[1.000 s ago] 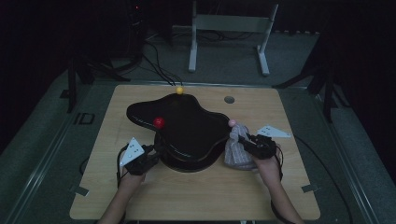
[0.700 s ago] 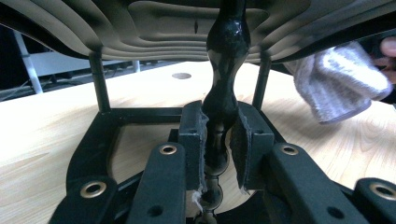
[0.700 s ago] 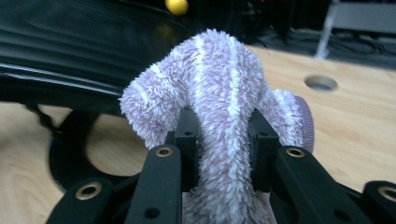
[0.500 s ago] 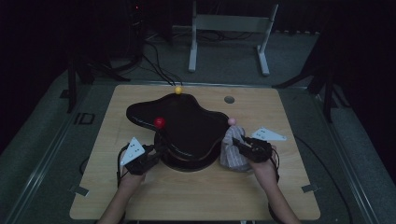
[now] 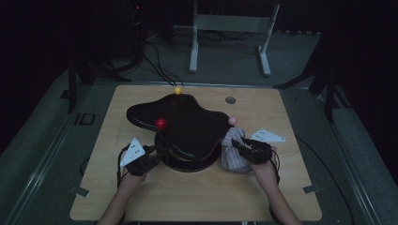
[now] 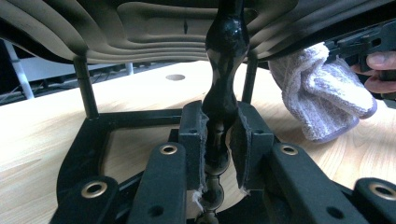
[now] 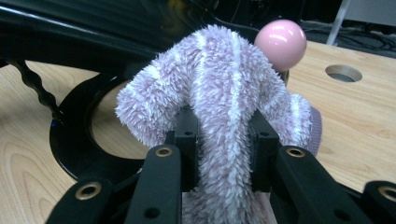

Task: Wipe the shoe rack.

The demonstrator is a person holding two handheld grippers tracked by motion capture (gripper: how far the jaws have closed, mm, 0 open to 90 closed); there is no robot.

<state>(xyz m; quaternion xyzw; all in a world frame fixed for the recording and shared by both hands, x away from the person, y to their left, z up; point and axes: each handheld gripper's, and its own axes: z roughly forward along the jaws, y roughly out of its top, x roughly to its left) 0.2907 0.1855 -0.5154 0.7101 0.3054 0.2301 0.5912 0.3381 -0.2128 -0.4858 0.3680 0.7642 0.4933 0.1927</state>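
Left claw (image 5: 157,152): closed on the glossy black wavy post (image 6: 223,93) beneath the stand; its pads (image 6: 195,135) press the post from both sides in the left gripper view.
Why held so: my reading is that this grip steadies the stand while the other hand works on it.
Right claw (image 5: 240,149): clamped on a bunched, fuzzy lilac striped cloth (image 7: 224,121), with pile bulging above and beside the jaws.
Cloth position: at the right edge of the black wavy-edged stand (image 5: 187,124), just below the pink ball (image 5: 232,121), its lower fold resting on the tabletop (image 5: 197,197).
Why there: it looks pressed up to the stand's rim for wiping; actual contact with the rim I cannot confirm.
Stand base: a black ring (image 7: 74,140) on the tabletop, open in the middle, bare wood showing through.
Top of stand: carries a red ball (image 5: 161,123) and a yellow ball (image 5: 177,90) at its far tip.
Containers: no dish or box seen; the round hole (image 5: 230,100) in the tabletop holds nothing visible.
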